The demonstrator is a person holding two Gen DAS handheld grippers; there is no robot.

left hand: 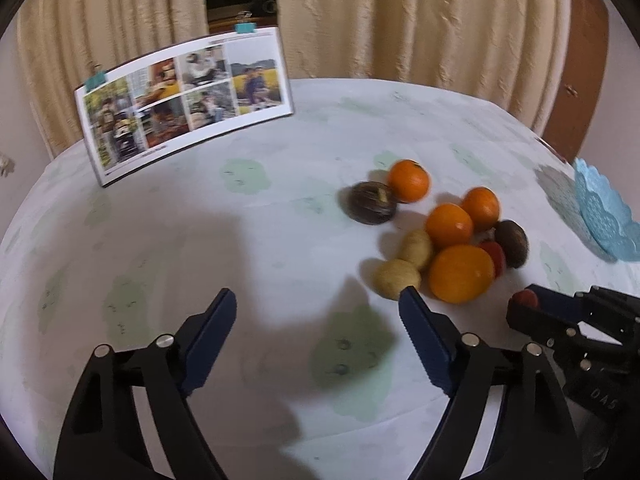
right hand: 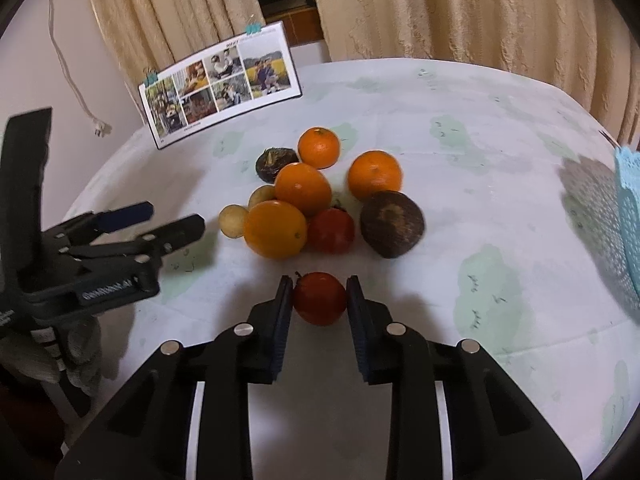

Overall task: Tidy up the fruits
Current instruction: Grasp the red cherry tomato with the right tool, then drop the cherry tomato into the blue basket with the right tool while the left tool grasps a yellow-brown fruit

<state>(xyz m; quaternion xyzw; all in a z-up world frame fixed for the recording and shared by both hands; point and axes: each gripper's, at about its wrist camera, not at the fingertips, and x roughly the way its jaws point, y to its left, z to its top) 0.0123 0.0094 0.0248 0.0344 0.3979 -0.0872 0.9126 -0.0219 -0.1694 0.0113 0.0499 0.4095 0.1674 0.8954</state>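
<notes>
A pile of fruit lies on the table: several oranges (right hand: 275, 229), two dark brown fruits (right hand: 392, 224), two small yellowish fruits (right hand: 233, 220) and a red fruit (right hand: 331, 230). My right gripper (right hand: 320, 300) is shut on a second red fruit (right hand: 320, 298) just in front of the pile. It also shows in the left wrist view (left hand: 526, 300). My left gripper (left hand: 316, 312) is open and empty, left of the pile, with its right finger near a yellowish fruit (left hand: 397, 278). It shows in the right wrist view (right hand: 168, 220).
A light blue lacy basket (left hand: 604, 216) stands at the right table edge, also in the right wrist view (right hand: 628, 208). A clipped photo board (left hand: 184, 102) stands at the back left. Beige curtains hang behind the round table with a pale cloth (left hand: 200, 248).
</notes>
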